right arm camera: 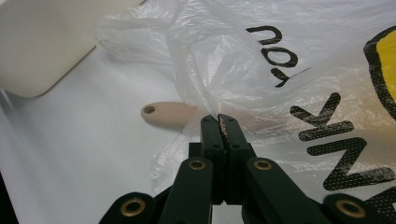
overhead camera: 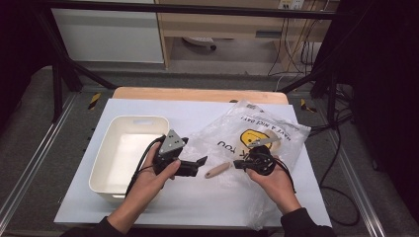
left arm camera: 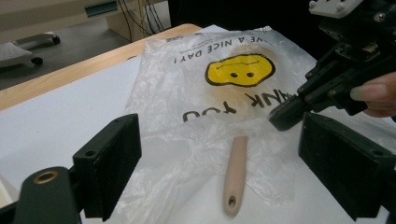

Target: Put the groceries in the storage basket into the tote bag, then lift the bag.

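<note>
A clear plastic bag [overhead camera: 257, 131] printed with a yellow smiley face lies on the white table top. The beige wooden handle [overhead camera: 217, 170] of a utensil sticks out of its mouth; the rest is blurred under the film. My right gripper [overhead camera: 236, 165] is shut, pinching the bag's edge [right arm camera: 205, 100] just above the handle [right arm camera: 166, 113]. My left gripper [overhead camera: 200, 167] is open and points at the handle [left arm camera: 234, 172], which lies ahead between its jaws, untouched. In the left gripper view the right gripper [left arm camera: 281, 120] holds the film [left arm camera: 219, 70] lifted at the right.
A cream plastic tub [overhead camera: 129, 150] stands at the left of the table, right beside my left hand; its rounded corner [right arm camera: 42, 42] shows in the right gripper view. A wooden strip [overhead camera: 197, 94] runs along the table's far edge. Cables hang off the right side.
</note>
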`<state>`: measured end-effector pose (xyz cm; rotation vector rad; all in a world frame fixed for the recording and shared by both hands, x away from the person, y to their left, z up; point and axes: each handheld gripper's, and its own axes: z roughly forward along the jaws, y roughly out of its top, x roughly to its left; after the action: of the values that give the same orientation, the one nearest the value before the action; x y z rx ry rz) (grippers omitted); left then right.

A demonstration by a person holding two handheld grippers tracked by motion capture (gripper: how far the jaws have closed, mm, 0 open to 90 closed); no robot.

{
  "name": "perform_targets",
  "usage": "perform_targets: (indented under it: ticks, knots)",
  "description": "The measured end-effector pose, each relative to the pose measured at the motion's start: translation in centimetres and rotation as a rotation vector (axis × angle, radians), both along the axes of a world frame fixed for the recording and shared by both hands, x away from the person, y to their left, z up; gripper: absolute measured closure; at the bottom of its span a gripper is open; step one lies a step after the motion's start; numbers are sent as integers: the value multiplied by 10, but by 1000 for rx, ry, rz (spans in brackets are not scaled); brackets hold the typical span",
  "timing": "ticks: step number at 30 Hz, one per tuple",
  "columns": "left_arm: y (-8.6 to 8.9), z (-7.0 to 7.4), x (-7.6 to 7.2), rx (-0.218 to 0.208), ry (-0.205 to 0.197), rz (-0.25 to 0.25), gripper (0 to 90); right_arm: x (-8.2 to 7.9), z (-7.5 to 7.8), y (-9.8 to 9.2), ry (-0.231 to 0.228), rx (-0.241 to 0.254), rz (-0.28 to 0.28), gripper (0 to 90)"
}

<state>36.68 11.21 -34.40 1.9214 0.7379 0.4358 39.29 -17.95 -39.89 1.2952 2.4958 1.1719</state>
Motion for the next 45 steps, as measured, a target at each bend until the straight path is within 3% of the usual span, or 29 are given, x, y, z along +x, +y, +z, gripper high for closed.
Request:
perform_targets:
  ticks: [12,18,34,45]
  knots:
    - [9,5,9,1,8,17,99,-4,-12,0,13,-7,2,900]
    - [11,3,17,11,30,34,98,-5,-15,1,10,-17,-2,900]
    - [10,-4,28,20,52,58,97,-10,-11,-1,-43,-10,-20,735]
    - [8,-11,37,39,64,88,105,-17,-8,-5,-64,-6,-25,670]
